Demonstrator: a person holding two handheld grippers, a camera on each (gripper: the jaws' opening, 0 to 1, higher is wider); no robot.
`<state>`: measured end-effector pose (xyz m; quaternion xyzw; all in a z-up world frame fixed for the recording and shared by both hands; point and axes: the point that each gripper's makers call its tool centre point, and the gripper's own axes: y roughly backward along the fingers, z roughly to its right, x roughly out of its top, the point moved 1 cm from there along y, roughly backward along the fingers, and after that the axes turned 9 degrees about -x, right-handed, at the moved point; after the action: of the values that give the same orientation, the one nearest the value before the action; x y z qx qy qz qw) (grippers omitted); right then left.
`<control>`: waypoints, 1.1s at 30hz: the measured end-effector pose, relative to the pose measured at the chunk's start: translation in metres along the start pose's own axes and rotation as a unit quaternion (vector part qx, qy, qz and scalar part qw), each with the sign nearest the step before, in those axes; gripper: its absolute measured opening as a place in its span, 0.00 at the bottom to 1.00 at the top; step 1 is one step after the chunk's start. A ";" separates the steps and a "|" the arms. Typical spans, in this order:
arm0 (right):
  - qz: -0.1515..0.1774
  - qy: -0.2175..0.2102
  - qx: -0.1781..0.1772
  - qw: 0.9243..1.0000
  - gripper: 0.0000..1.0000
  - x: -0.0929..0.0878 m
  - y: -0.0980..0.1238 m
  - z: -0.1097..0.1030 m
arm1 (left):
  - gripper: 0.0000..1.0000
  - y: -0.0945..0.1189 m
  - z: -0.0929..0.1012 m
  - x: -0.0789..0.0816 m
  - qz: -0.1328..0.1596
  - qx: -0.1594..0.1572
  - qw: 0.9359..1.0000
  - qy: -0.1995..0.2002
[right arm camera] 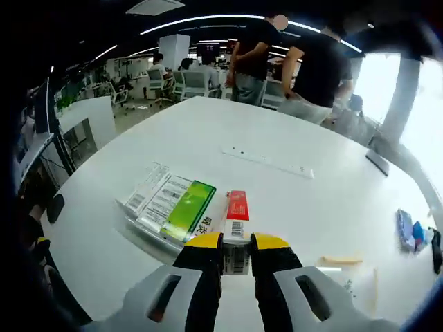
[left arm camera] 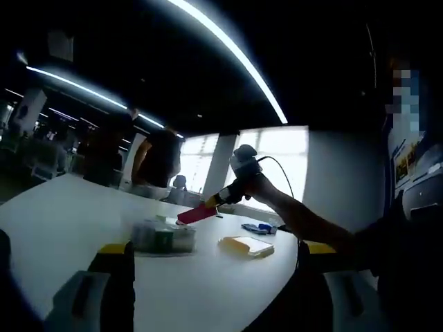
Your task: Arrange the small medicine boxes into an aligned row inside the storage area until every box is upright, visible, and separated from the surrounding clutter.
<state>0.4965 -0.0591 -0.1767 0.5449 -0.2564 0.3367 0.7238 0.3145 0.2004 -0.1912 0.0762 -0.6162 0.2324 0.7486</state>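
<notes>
Right tool [right arm camera: 236,243] clamps red-white box [right arm camera: 235,228] above tray [right arm camera: 142,207].

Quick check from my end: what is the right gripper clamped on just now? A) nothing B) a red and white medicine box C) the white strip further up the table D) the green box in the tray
B: in the right gripper view the right gripper has its jaws closed on the end of the red and white medicine box, beside the tray holding the green box.
</notes>
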 end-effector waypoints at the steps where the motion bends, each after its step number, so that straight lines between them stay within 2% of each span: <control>1: -0.024 -0.004 0.003 1.000 0.13 -0.007 -0.002 -0.002 | 0.98 0.000 0.000 0.000 -0.001 0.000 1.000 0.000; 4: -0.036 -0.002 0.008 0.999 0.13 -0.013 -0.015 -0.006 | 0.98 -0.001 0.000 -0.001 -0.002 -0.001 1.000 0.001; 6: -0.033 -0.008 0.012 0.999 0.13 -0.017 -0.017 -0.007 | 0.98 -0.002 0.001 -0.002 -0.004 -0.003 1.000 0.003; 13: 0.004 -0.018 0.017 1.000 0.14 -0.027 -0.022 -0.013 | 0.98 -0.001 0.000 -0.004 -0.008 -0.001 1.000 0.000; 17: 0.025 -0.037 0.047 0.998 0.16 -0.031 -0.026 -0.022 | 0.97 -0.004 0.001 -0.008 -0.011 -0.002 1.000 0.003; 19: 0.019 -0.029 0.061 0.998 0.18 -0.038 -0.030 -0.029 | 0.97 -0.005 0.003 -0.010 -0.013 -0.004 1.000 0.004; 20: -0.003 -0.024 0.064 0.998 0.18 -0.047 -0.034 -0.031 | 0.97 -0.006 0.003 -0.011 -0.014 -0.005 1.000 0.005; 22: 0.028 -0.032 0.081 0.996 0.20 -0.040 -0.035 -0.036 | 0.97 -0.006 0.004 -0.013 -0.017 -0.005 1.000 0.005; 23: 0.023 -0.035 0.080 0.996 0.20 -0.041 -0.035 -0.033 | 0.97 -0.006 0.004 -0.013 -0.018 -0.005 1.000 0.005; 24: 0.027 -0.042 0.095 0.994 0.20 -0.037 -0.034 -0.034 | 0.97 -0.006 0.004 -0.013 -0.018 -0.005 1.000 0.005; 27: 0.029 -0.046 0.099 0.994 0.28 -0.036 -0.034 -0.034 | 0.97 -0.006 0.004 -0.013 -0.018 -0.005 1.000 0.005; 28: 0.030 -0.048 0.101 0.993 0.25 -0.035 -0.034 -0.034 | 0.97 -0.006 0.004 -0.013 -0.018 -0.005 1.000 0.005; 30: 0.043 -0.066 0.112 0.991 0.21 -0.021 -0.037 -0.023 | 0.97 -0.004 0.003 -0.014 -0.022 -0.001 1.000 0.004; 33: 0.034 -0.079 0.118 0.989 0.20 -0.022 -0.044 -0.017 | 0.97 -0.006 0.003 -0.015 -0.021 -0.003 1.000 0.007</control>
<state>0.5162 -0.0547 -0.2244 0.6423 -0.2892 0.3450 0.6203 0.3125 0.1902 -0.2034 0.0847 -0.6097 0.2156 0.7580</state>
